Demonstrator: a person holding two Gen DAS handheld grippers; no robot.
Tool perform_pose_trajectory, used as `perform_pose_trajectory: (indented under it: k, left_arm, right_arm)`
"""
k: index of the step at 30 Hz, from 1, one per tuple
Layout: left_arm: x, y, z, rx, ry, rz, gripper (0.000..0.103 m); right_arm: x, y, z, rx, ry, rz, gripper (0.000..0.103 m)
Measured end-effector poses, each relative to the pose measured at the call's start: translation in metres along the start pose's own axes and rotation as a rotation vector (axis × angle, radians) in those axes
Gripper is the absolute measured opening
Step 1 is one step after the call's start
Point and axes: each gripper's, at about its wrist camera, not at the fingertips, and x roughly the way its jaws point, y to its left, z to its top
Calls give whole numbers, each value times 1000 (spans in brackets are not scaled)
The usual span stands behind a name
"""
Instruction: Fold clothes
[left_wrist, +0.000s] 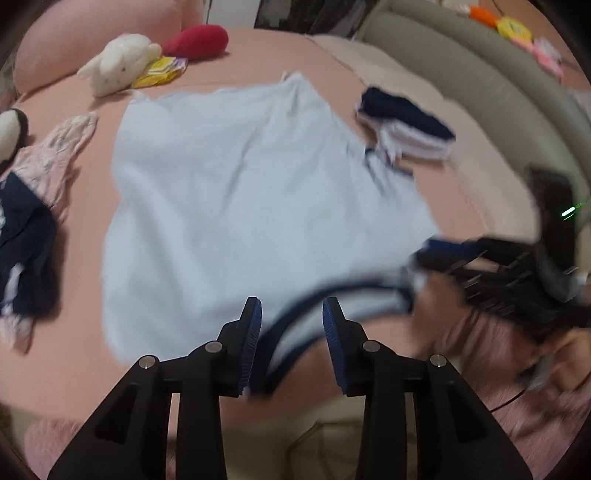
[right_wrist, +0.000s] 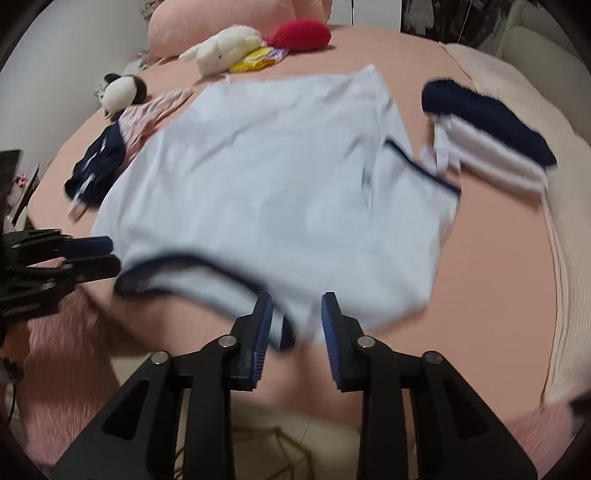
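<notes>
Clearly, in the left wrist view, the pale blue shirt (left_wrist: 236, 206) lies spread flat across the pink bed (left_wrist: 92, 369), its navy-trimmed neckline (left_wrist: 295, 314) toward the near edge. The left gripper (left_wrist: 291, 347) has its fingers apart, with the neckline band running between them and nothing pinched. The right gripper (left_wrist: 491, 258) comes in from the right at the shirt's near corner; blur keeps me from telling whether it is closed there. Beside the shirt's far right edge sits a folded pile (left_wrist: 406, 125), navy on top of white. To the left lies a loose heap of navy and pink clothes (left_wrist: 29, 221). No basket, box or other container shows in this view.

From the right wrist view, the right gripper (right_wrist: 297, 332) also has its fingers apart, straddling the shirt's (right_wrist: 258, 192) near hem without clamping it. One sleeve (right_wrist: 413, 173) already lies turned in over the body, its navy cuff showing. The left gripper (right_wrist: 74, 254) sits at the shirt's near left corner, its fingers close together. The folded pile (right_wrist: 491, 136) and the loose heap (right_wrist: 99, 170) appear again.

My judgement: at least 1 pile is folded, this shirt is only partly folded, and the heap remains, so much is left. No container appears here either.
</notes>
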Motion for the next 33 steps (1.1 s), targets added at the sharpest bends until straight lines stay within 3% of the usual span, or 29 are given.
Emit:
perform_pose_trajectory:
  k: [4,7,10,14,17,20,23,27,31,33]
  left_arm:
    - [29,1,-16,8,76,78,35]
    - [36,0,-40,18,110,108,36]
    - [38,1,-61,15,132,130,36]
    - [11,11,-70,-73,60,102,37]
    - [0,21,-74,-127,12,57,37]
    - [14,23,-73,-140,43,25,37]
    - [34,10,-75,-88,89,72,41]
    - [38,-1,-80,-45,90,97,48]
    - [37,5,-77,-96,73,54,48]
    - [31,19,-77,-200,65,-21,48]
  right_arm:
    - [39,-9,-13,24,140,-35,31]
    - [31,-4,-35,-38,98,-69,30]
    - [16,-10,-56,-14,88,-46,31]
    - [-4,-14,-65,33,115,43,31]
    - [-23,-2,-62,22,37,83,34]
    - [-25,18,-62,-57,10,46,36]
    - [10,8,-70,-60,56,-61,37]
    - [18,4,-76,-26,15,-124,35]
    - [9,6,-91,-58,62,-94,19]
    - [3,1,-101,-41,80,-51,17]
